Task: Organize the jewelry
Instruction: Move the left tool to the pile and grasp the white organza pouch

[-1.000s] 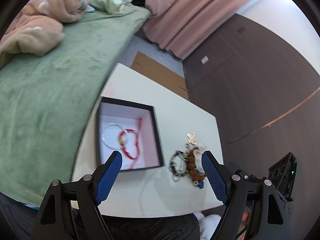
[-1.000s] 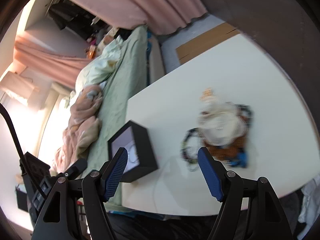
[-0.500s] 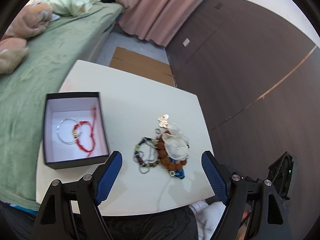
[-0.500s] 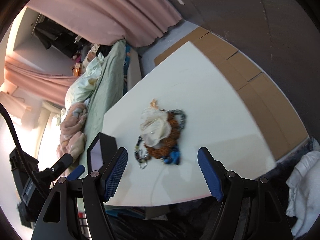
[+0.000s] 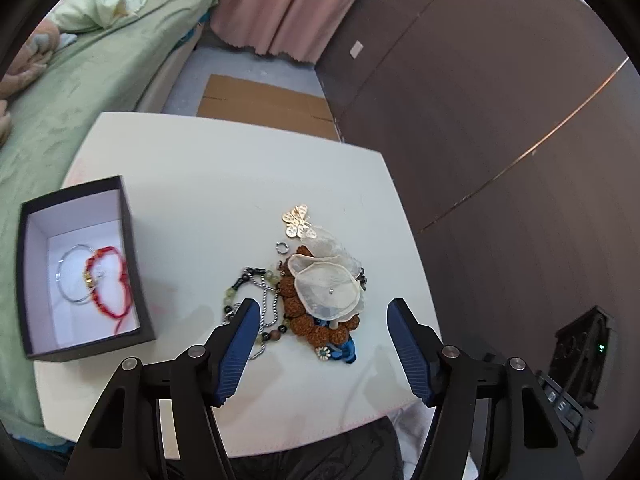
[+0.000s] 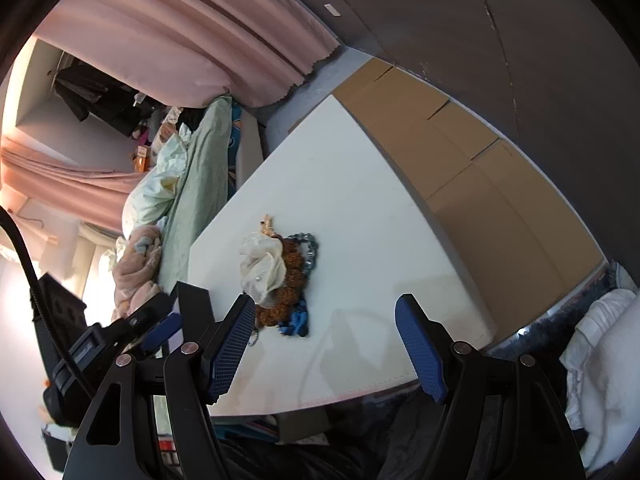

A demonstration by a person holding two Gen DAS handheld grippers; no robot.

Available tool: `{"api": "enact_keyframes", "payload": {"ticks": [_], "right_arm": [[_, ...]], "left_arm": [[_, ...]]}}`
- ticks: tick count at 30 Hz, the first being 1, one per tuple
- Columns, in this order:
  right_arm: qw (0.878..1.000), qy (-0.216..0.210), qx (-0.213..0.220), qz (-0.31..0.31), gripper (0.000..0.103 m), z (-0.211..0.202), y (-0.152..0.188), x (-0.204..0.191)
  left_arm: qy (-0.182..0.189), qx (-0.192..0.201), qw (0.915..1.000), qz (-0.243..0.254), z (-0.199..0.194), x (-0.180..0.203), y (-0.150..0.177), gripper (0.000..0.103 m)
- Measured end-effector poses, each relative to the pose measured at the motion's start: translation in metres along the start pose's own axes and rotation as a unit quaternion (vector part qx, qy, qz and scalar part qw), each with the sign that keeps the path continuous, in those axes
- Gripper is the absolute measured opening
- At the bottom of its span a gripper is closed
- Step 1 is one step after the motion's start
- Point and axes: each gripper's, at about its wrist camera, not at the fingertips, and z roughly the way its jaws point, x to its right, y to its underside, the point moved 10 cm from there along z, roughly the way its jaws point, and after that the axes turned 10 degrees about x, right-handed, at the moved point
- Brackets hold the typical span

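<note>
A bed [image 5: 80, 92] with a green cover is seen along the left side of the white counter [image 5: 224, 184], and a pink curtain [image 5: 280, 4] hangs behind it. Flat cardboard [image 5: 264, 100] lies on the floor past the far edge of the counter.

On the left part of the counter a black box [image 5: 136, 264] with a white inside is placed. A red cord bracelet [image 5: 110, 284] and a thin silver bangle [image 5: 68, 276] are held in it, overlapping each other.

Near the middle of the counter, well apart from the box, a pile of jewelry [image 5: 312, 292] is found. A pale fabric flower [image 5: 328, 288] lies on top of a brown bead bracelet [image 5: 298, 312], with a gold butterfly [image 5: 296, 220] at the far end, a green bead chain [image 5: 256, 284] on the left and a blue piece [image 5: 346, 350] at the near end.

The left tongs [image 5: 320, 344] are held wide open above the near end of the pile, with nothing gripped. The right tongs [image 6: 326, 348] are also spread open and empty, just right of the pile in their own view.
</note>
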Motion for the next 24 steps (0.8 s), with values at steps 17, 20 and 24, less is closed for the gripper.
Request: {"api": "enact_keyframes", "payload": {"ticks": [17, 20, 24], "right_arm": [[0.999, 0.035, 0.009, 0.022, 0.073, 0.001, -0.001, 0.033], [0.999, 0.042, 0.009, 0.031, 0.073, 0.002, -0.001, 0.038], [0.999, 0.038, 0.009, 0.026, 0.073, 0.003, -0.003, 0.032]], "left_arm": [[-0.075, -0.044, 0.9921, 0.09, 0.064, 0.005, 0.023, 0.03], [-0.069, -0.059, 0.991, 0.098, 0.064, 0.008, 0.025, 0.001], [-0.068, -0.047, 0.9897, 0.116, 0.056, 0.012, 0.021, 0.0]]}}
